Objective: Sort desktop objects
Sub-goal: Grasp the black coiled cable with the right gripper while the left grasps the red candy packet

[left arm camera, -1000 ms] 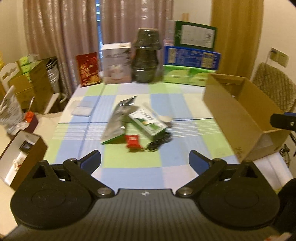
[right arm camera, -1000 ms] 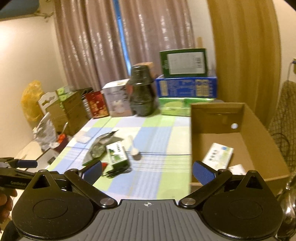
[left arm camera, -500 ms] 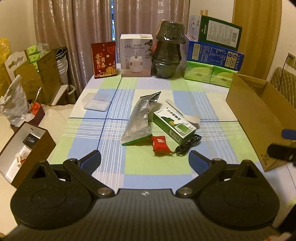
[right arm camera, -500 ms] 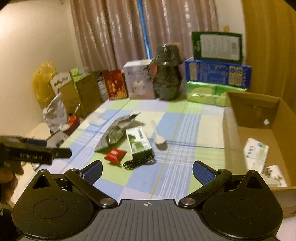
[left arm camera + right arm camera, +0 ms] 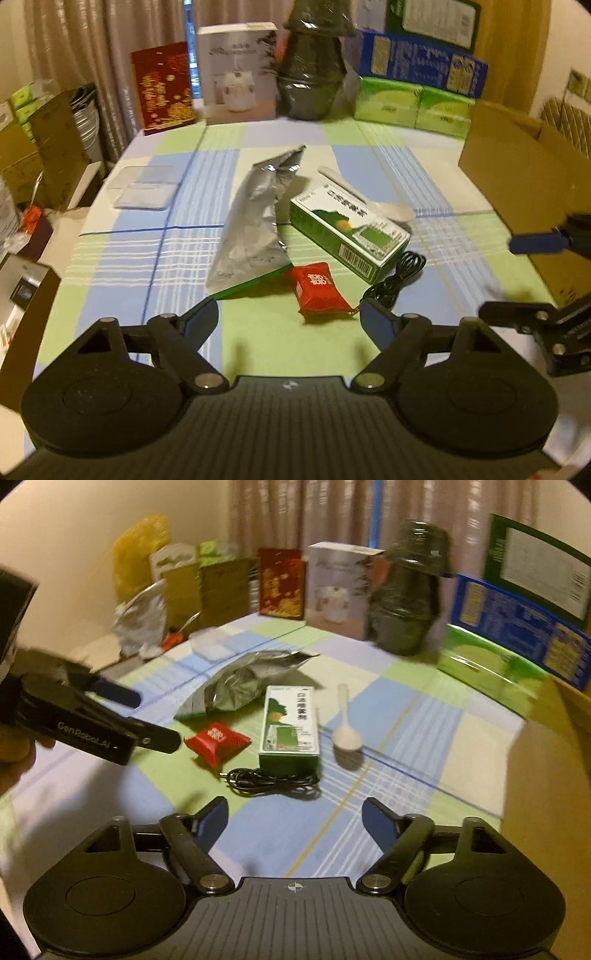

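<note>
A small pile lies mid-table on the checked cloth: a silver foil bag (image 5: 255,221), a green medicine box (image 5: 349,230), a red packet (image 5: 317,288), a coiled black cable (image 5: 397,277) and a white spoon (image 5: 373,201). My left gripper (image 5: 290,317) hovers just short of the red packet (image 5: 216,744), its jaws closing with nothing between them. My right gripper (image 5: 295,810) hangs over the cloth just before the cable (image 5: 269,781) and the green box (image 5: 290,720); its jaws are also closing, empty. Each gripper shows at the edge of the other's view.
An open cardboard box (image 5: 517,177) stands at the table's right edge. A clear plastic case (image 5: 142,186) lies at the left. Along the back stand a red box (image 5: 162,86), a white carton (image 5: 240,74), a dark wrapped jar (image 5: 312,70) and stacked green and blue boxes (image 5: 417,88).
Both grippers have come down and forward toward the pile, which now looks larger. Both pairs of jaws have narrowed. The right view has rolled, tilting the table.
</note>
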`<state>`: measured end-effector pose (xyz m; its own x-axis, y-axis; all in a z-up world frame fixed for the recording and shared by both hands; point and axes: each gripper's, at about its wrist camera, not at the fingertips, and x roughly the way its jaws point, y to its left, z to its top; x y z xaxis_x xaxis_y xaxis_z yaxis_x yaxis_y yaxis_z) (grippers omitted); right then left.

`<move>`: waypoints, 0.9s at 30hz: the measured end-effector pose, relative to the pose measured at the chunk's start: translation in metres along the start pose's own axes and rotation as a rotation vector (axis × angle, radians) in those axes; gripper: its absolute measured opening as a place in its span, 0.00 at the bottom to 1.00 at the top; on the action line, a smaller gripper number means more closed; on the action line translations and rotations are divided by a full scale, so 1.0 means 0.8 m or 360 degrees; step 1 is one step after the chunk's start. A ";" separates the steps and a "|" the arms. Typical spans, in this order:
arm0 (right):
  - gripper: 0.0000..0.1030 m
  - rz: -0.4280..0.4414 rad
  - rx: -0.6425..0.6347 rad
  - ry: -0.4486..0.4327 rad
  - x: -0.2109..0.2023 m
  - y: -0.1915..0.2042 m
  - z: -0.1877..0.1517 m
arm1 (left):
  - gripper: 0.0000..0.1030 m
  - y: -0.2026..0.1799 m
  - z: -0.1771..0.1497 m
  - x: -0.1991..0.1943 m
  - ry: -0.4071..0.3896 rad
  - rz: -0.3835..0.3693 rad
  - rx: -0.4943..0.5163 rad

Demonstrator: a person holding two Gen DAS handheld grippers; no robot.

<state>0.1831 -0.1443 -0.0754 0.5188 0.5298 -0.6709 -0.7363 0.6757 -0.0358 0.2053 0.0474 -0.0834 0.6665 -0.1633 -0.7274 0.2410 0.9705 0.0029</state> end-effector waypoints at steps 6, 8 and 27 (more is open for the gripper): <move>0.67 0.0060 -0.0303 0.0026 0.049 0.014 0.000 | 0.63 0.000 0.000 0.030 0.0024 -0.0070 0.0042; 0.62 0.0092 -0.0388 0.0047 0.062 0.016 0.001 | 0.61 0.000 0.002 0.035 0.0021 -0.0084 0.0063; 0.54 0.0470 -0.1075 0.0446 0.130 0.022 0.044 | 0.48 -0.010 0.018 0.081 0.0131 -0.0186 0.0326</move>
<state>0.2395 -0.0592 -0.1193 0.1980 0.4291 -0.8813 -0.9777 0.0219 -0.2090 0.2565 0.0268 -0.1208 0.5679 -0.2489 -0.7845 0.4564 0.8884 0.0485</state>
